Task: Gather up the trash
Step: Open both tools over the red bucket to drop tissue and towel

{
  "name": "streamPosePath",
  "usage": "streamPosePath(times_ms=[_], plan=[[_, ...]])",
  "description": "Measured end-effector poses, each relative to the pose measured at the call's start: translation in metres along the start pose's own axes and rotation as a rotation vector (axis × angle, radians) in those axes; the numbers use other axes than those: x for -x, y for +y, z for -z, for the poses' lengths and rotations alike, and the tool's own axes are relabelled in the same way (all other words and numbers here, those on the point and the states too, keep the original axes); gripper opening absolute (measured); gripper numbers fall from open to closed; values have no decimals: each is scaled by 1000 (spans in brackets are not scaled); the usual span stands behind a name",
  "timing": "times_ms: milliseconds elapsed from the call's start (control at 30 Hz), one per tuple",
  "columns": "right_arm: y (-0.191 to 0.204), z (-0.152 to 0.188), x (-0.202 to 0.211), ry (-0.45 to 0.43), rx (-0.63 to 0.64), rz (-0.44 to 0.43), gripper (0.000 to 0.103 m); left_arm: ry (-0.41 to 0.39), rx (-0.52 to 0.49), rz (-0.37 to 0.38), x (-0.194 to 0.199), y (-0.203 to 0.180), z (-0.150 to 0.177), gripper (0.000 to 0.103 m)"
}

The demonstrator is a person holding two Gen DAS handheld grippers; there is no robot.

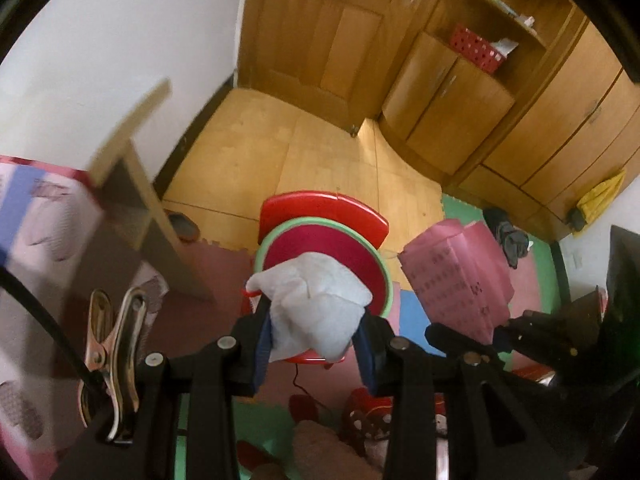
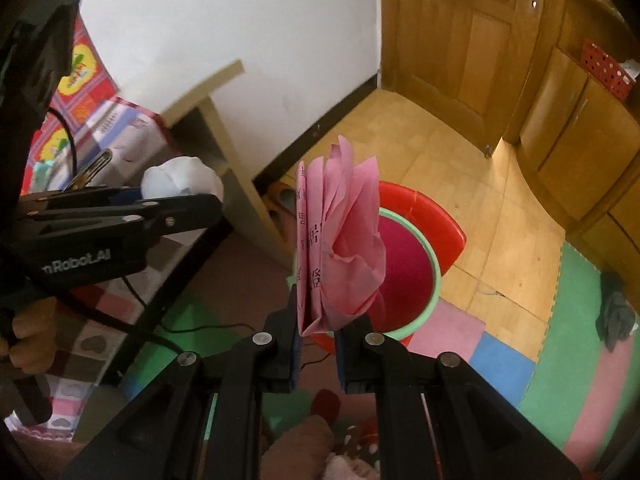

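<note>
I see the bin (image 1: 326, 256) mouth wide open below my tongs, bare floor (image 1: 248, 160) beyond; the counter (image 2: 224, 132) edge crowds the left side.

The left hand-held gripper (image 2: 182, 200) reads "Robot_AI"; print on the pink paper (image 2: 340, 248) seems illegible.

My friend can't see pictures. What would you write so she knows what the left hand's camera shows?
The left gripper pinches a crumpled white tissue above a red bin with a green rim. To its right, the right gripper holds folded pink paper. Behind them are a wooden floor, a door and cupboards.
</note>
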State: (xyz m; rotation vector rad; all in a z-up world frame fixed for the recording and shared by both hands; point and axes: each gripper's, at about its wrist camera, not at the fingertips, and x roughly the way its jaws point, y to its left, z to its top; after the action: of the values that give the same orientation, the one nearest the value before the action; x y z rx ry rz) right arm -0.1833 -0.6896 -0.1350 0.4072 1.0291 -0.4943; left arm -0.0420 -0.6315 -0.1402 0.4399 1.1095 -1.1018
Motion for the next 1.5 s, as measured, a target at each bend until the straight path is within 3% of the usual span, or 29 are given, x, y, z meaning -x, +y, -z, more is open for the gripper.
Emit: streamPosePath(times_ms=[500, 767, 1333, 1500], plan=[[-62, 16, -121, 120, -30, 7, 14, 119, -40, -15, -149, -7, -9, 37], [-77, 25, -159, 173, -32, 12, 14, 193, -8, -18, -213, -1, -4, 37], [-88, 31, -179, 203, -41, -11, 18, 230, 17, -38, -242, -1, -6, 41], [-93, 31, -179, 189, -63, -20, 35, 233, 14, -30, -244, 0, -7, 47]])
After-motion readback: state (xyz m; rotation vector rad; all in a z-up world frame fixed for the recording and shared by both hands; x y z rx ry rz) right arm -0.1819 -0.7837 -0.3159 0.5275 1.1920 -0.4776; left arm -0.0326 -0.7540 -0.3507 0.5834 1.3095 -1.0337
